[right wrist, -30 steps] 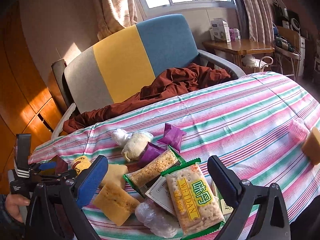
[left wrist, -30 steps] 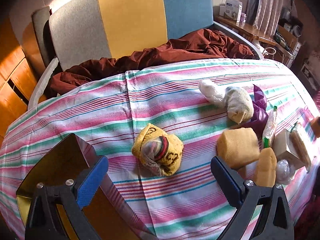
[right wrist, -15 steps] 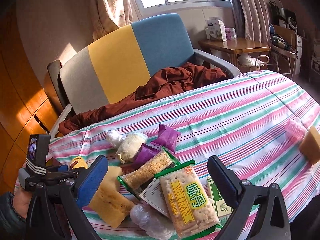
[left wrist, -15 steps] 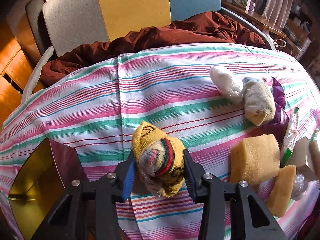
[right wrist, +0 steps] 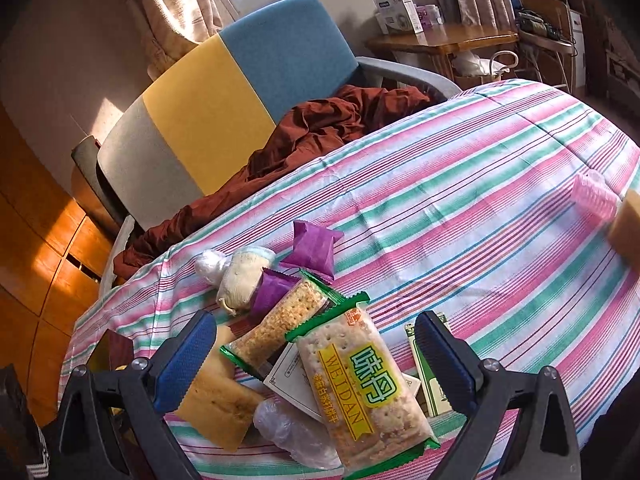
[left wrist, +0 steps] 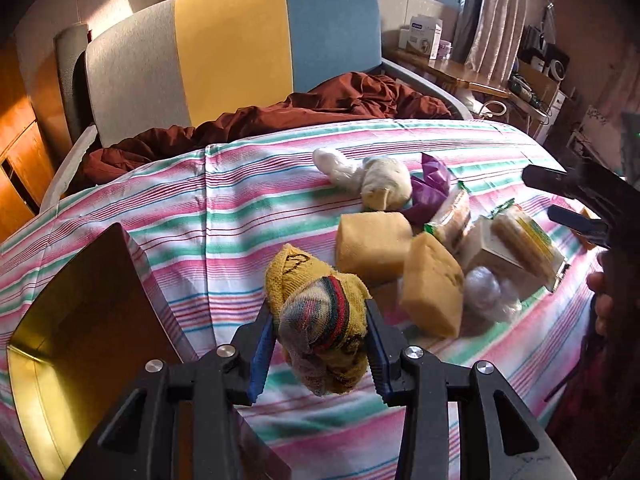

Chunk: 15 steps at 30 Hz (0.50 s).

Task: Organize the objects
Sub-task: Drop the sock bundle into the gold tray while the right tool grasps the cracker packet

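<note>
My left gripper is shut on a rolled yellow sock bundle with red and green stripes, held just above the striped tablecloth. A dark box with a yellow inside stands at its left. My right gripper is open over a WEIDAN cracker packet, touching nothing. Around it lie a cereal bar packet, two yellow sponges, a white sock bundle, purple wrappers and a clear plastic bag.
A sofa in grey, yellow and blue with a crumpled brown blanket stands behind the table. A pink curler and a tan block lie at the table's right edge. A wooden side table stands by the window.
My left gripper closed on the yellow sock bundle and lifted it off the cloth, tilting up. My right gripper dropped slightly closer to the snack packets and stayed open.
</note>
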Available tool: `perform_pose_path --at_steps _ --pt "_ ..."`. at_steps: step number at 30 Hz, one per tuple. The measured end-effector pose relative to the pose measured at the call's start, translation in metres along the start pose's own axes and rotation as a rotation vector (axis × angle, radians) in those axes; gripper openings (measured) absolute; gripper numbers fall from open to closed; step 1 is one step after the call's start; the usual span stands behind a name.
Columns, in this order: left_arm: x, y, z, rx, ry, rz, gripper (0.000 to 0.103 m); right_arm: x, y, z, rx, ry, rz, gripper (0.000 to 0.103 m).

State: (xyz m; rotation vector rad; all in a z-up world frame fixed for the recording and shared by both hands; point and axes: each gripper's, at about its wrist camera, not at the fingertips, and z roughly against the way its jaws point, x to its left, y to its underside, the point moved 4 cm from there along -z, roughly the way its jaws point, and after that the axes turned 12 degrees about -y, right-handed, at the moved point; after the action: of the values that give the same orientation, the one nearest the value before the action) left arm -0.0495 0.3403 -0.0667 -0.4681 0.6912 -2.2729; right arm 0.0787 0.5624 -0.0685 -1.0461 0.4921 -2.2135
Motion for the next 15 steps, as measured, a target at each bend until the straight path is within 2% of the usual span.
perform_pose_path --at_steps 5,8,11,15 --pt "-0.002 0.023 0.025 -0.025 0.034 0.019 0.042 -0.005 0.000 -0.002 0.011 0.023 -0.010 0.102" --pt "0.004 0.035 0.035 -0.021 0.050 0.055 0.042 -0.010 0.005 -0.011 0.060 0.042 -0.019 0.100" --pt "0.017 0.045 0.044 -0.027 0.041 0.086 0.042 -0.010 0.012 -0.020 0.116 0.103 0.015 0.097" --pt "0.043 0.055 0.054 -0.040 0.016 0.133 0.043 -0.012 0.025 -0.032 0.186 0.171 0.052 0.086"
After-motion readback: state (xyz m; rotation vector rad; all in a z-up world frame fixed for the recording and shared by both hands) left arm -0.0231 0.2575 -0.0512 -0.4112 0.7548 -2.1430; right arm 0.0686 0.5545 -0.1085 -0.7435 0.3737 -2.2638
